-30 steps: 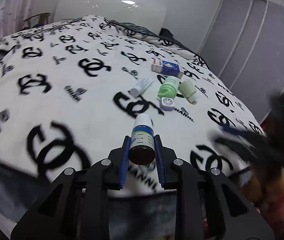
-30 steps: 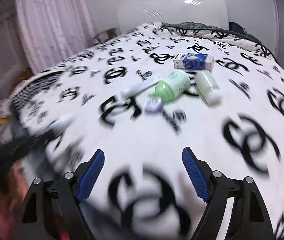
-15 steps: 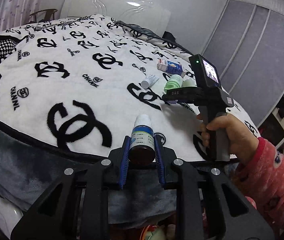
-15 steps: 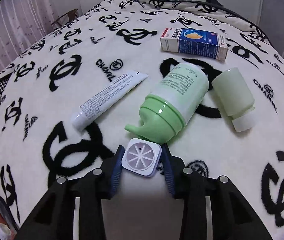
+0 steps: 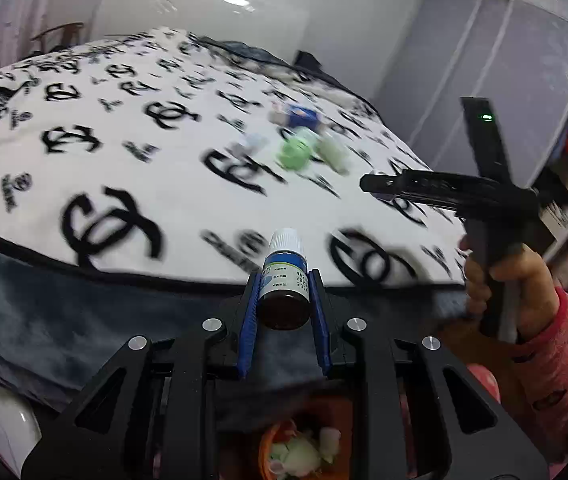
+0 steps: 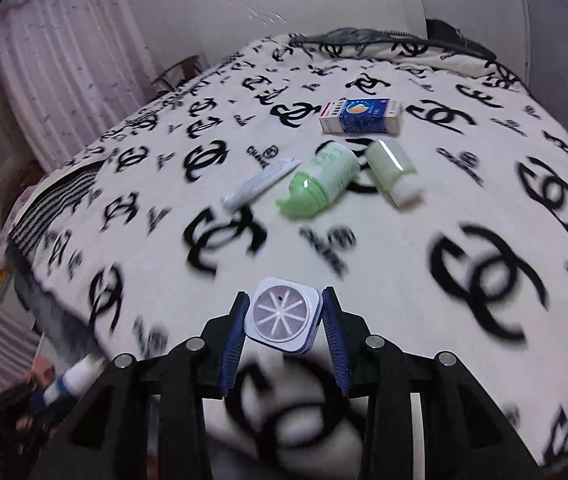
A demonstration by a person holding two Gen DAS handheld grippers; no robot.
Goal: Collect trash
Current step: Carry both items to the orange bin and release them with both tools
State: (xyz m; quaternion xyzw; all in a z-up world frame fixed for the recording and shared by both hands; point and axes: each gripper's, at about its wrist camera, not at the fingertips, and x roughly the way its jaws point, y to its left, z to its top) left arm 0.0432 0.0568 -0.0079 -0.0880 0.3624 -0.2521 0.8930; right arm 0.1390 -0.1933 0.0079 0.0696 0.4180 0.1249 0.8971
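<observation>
My left gripper (image 5: 284, 292) is clamped on one small brown dropper bottle (image 5: 285, 280) with a white cap and blue label, which stands between the blue pads (image 5: 248, 320) above the dark hem of the blanket (image 5: 83, 184). My right gripper (image 6: 284, 320) grips one square white lid (image 6: 282, 315) with a spoked round inset; it is pinched by its two sides and held clear above the blanket. Count of items left lying on the blanket, right wrist view: four. One blue and white carton (image 6: 360, 117) at 12 o'clock of the group; one white tube (image 6: 259, 183) at 9 o'clock; one green bottle (image 6: 320, 180) on its side in the middle; one pale green bottle (image 6: 392, 170) with a white cap at 3 o'clock, just beside the green one. In the left wrist view my right hand (image 5: 520, 292), in a red patterned sleeve (image 5: 564, 360), holds the other gripper's handle at 3 o'clock, and one orange bin (image 5: 304, 448) with scraps in it shows at 6 o'clock below my left gripper.
</observation>
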